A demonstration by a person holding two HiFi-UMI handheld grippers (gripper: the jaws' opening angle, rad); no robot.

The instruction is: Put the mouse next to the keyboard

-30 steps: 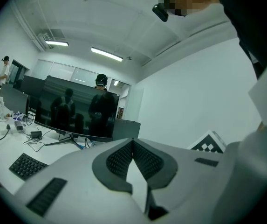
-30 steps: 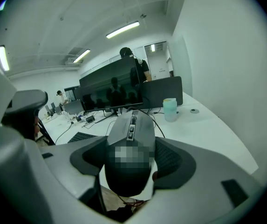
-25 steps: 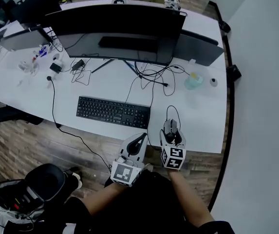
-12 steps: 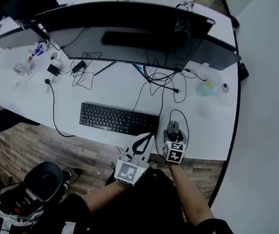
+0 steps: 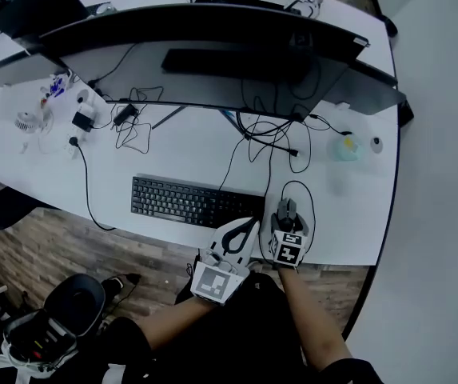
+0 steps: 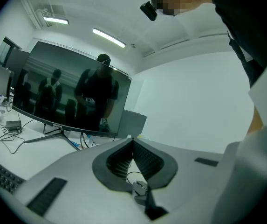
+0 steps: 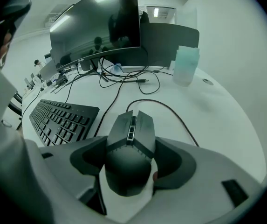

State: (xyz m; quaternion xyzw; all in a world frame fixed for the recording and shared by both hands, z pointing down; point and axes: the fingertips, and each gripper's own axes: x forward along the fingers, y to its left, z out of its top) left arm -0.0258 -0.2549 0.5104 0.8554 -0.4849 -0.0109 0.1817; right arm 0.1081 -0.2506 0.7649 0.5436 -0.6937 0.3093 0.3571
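The black wired mouse lies on the white desk just right of the black keyboard. My right gripper is shut on the mouse. In the right gripper view the mouse fills the space between both jaws, its cable looping away ahead, and the keyboard sits to its left. My left gripper hangs at the desk's front edge below the keyboard's right end, shut and holding nothing. In the left gripper view it is tilted up toward the monitor.
A wide curved monitor spans the back of the desk, with tangled cables in front of its stand. A pale translucent container stands at the right. Small adapters lie at the left. An office chair stands on the floor below.
The right gripper has carried the mouse a little left, closer to the keyboard's right end. The left gripper has come up to the desk's front edge. The head view has shifted.
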